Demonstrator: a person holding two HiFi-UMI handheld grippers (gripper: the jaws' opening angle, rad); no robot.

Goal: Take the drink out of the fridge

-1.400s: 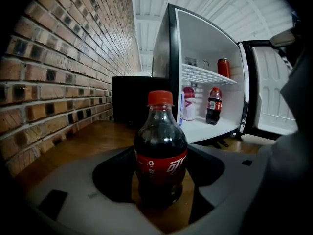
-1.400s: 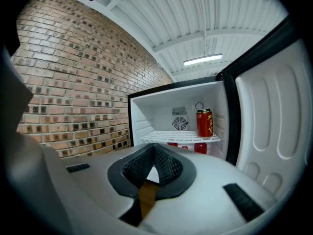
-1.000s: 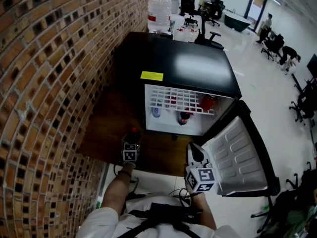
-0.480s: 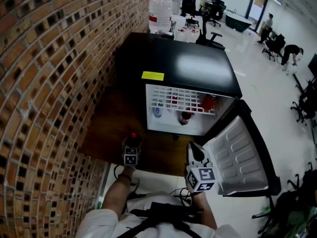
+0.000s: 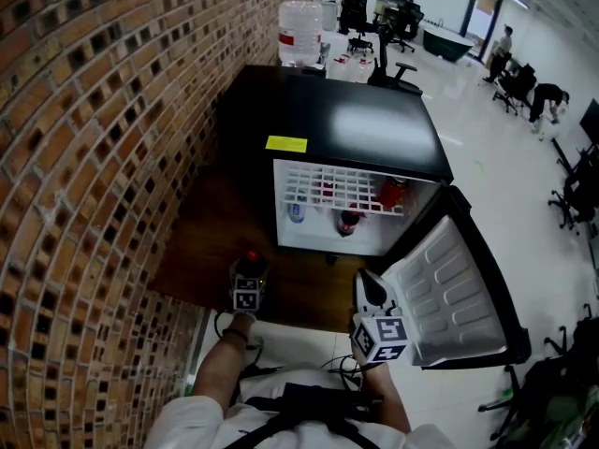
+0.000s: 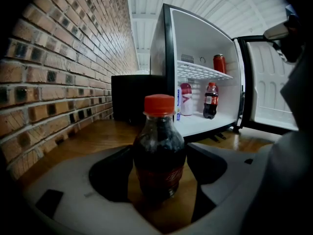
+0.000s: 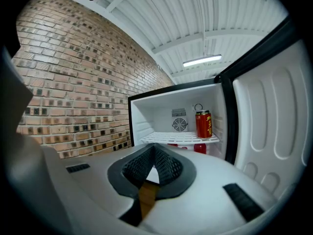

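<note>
1. Fridge: stands on the wooden platform against the brick wall. Its door is swung wide, with other drinks inside. Nothing more needs doing here for the release.
2. Cola bottle: out of the fridge, upright on the platform, well in front of the opening, red cap on. Judged step: let go and back away.
3. Left gripper: low at the platform, with the bottle between its fingers. The fingers are spreading and are no longer clamped on the bottle.
   - Let them open fully before moving.
   - Withdraw straight back along the gripper's own line, with no sideways sweep and no lift.
   - The bottle is tall on a narrow base, so a brushing pad could tip it.
4. Right gripper: fingers pressed together with nothing between them, pointing at the open fridge beside the door. Keep it there, apart from the bottle, until the left is out.
</note>
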